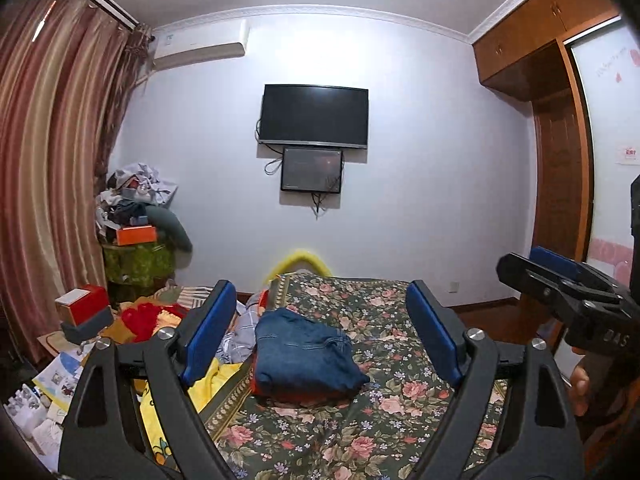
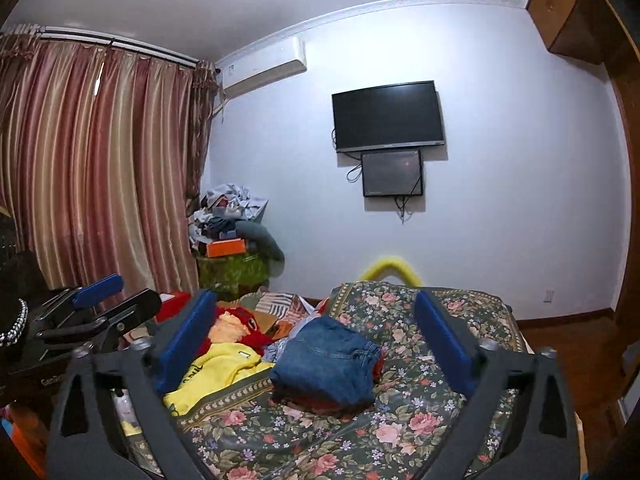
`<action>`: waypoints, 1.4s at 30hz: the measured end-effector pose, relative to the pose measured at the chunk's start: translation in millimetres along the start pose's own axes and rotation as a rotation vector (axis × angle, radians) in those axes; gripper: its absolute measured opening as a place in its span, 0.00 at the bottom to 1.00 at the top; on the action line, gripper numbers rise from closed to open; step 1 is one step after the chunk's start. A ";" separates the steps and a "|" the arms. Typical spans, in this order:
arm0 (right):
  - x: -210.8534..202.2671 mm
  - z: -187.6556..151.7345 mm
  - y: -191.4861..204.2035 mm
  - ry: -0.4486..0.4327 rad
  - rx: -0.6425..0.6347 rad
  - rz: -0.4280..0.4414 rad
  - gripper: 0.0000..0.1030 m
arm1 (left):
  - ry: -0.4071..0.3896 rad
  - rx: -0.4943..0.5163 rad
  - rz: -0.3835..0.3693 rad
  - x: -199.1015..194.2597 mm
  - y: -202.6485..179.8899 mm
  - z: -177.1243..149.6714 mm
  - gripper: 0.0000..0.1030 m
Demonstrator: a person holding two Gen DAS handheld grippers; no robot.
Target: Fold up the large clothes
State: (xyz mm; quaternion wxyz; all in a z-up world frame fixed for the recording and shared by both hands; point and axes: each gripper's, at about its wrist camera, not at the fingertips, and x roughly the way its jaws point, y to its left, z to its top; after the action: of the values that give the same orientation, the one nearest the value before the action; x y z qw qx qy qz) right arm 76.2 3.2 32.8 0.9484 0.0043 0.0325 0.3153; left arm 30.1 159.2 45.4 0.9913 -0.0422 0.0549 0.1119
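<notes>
On the bed (image 1: 400,412), mid-cover: folded jeans (image 1: 304,354) lay finished | left edge: yellow garment (image 2: 216,376) unfolded | left gripper (image 1: 320,344), right gripper (image 2: 320,340): jaws spread, empty.

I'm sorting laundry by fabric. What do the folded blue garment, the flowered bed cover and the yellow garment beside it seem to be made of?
Blue garment: looks like denim, matte, with visible stitched seams; probably jeans.
Bed cover: a printed woven cloth, slightly glossy, perhaps cotton or a blend; it creases softly.
Yellow garment: a soft matte knit, likely jersey or fleece; the fibre cannot be told.
</notes>
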 end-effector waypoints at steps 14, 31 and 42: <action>-5.5 -2.1 -4.0 0.025 0.007 -0.046 1.00 | 0.000 0.012 0.033 -4.6 -8.5 -5.0 0.99; -12.1 -6.2 -4.9 0.025 0.023 -0.053 1.00 | 0.016 0.038 0.053 0.7 -14.0 -12.8 0.99; -11.6 -6.1 -5.3 0.034 0.032 -0.052 1.00 | 0.023 0.042 0.057 2.8 -15.5 -14.4 0.99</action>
State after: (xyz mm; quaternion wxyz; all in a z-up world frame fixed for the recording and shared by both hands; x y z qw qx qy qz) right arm 69.7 -8.1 27.2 0.9555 0.0131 0.0535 0.2898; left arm 34.9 143.4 32.0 0.9877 -0.0212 0.0698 0.1385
